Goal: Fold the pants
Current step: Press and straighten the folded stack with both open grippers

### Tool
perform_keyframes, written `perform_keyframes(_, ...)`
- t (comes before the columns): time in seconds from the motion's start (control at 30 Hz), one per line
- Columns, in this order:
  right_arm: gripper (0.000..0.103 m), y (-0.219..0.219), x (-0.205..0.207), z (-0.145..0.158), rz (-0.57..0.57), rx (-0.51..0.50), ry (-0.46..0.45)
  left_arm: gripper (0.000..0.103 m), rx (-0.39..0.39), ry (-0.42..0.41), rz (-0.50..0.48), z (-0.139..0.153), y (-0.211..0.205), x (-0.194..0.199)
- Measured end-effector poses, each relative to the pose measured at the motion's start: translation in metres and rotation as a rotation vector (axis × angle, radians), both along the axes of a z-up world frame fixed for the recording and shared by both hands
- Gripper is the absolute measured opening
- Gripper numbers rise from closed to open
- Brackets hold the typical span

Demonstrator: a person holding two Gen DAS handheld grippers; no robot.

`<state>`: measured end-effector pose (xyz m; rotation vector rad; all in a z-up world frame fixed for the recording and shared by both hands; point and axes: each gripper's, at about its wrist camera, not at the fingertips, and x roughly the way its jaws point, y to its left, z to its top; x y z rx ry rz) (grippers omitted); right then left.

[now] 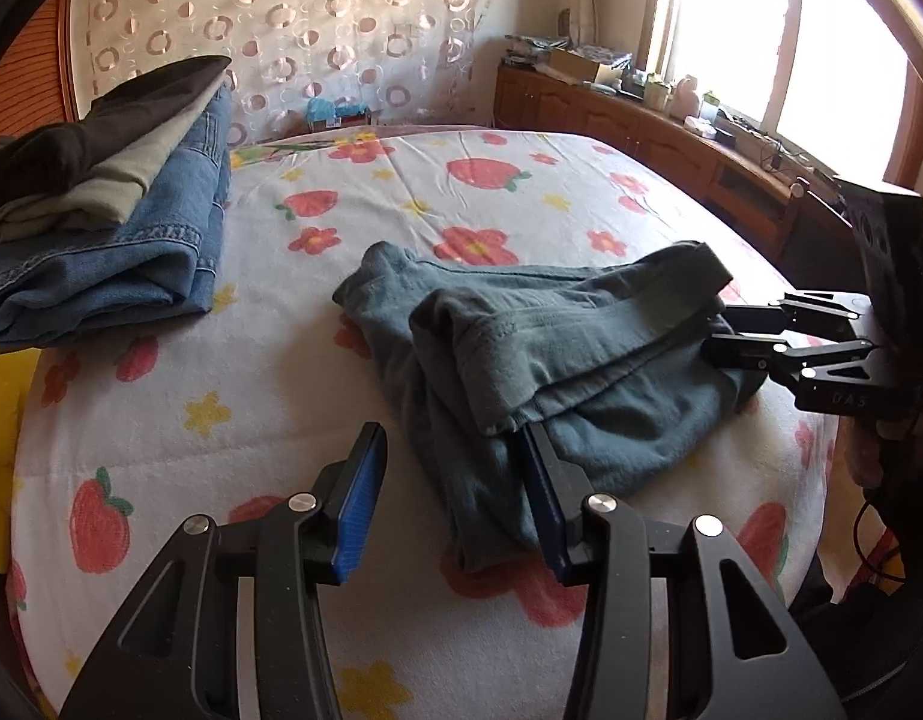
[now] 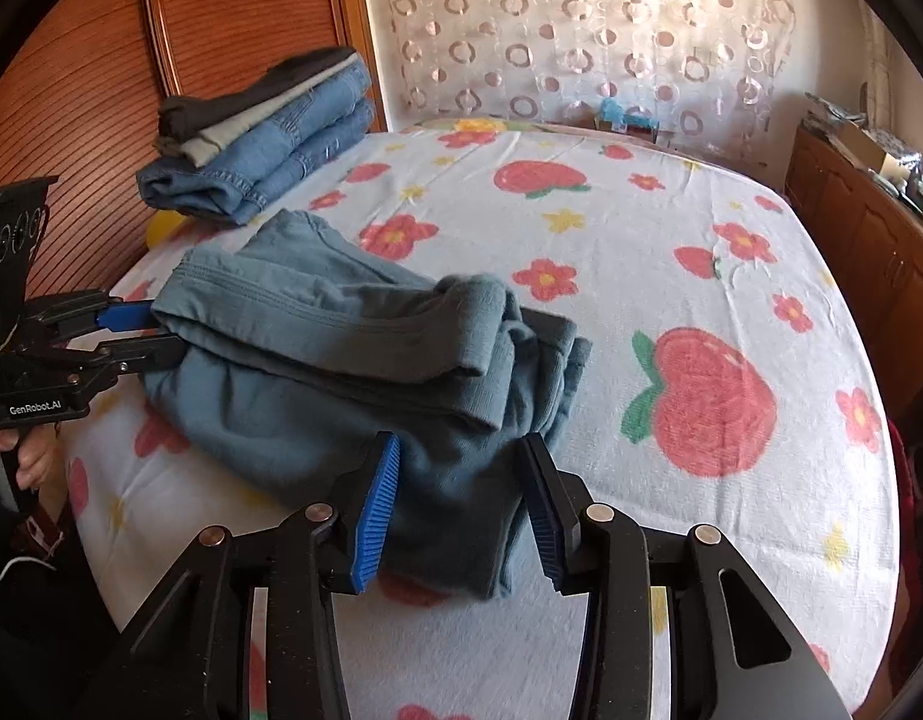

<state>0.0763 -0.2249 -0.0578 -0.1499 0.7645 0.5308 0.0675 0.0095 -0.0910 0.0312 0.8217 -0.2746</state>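
Parted tongs (image 2: 455,504) flanking folded pants (image 2: 365,360)

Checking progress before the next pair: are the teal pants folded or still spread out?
Folded, loosely: the teal pants lie doubled into a compact bundle on the bed sheet, waistband layer on top, edges uneven.

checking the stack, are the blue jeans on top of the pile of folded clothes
No, the blue jeans lie at the bottom, under a pale garment and a dark garment.
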Motion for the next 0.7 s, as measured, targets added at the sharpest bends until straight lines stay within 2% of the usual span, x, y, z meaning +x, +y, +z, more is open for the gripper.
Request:
perform_keyframes(0.13,0.042,0.004,0.006,0.0,0.004,-0.015,-0.004,0.047,0.016,0.007,-0.004,-0.002,-0.002,0.005)
perform_keyframes(0.4,0.043,0.007,0.02,0.006,0.01,-0.057,-0.032,0.047,0.03,-0.029,0.006,0.012,-0.001,0.035)
perform_keyframes(0.5,0.043,0.004,0.022,0.014,0.002,-0.042,-0.048,0.047,-0.004,-0.026,0.017,0.017,0.002,0.052)
perform_keyframes(0.7,0.043,-0.008,0.012,0.032,-0.008,0.0,-0.093,0.047,0.001,-0.015,0.039,0.014,0.002,0.074)
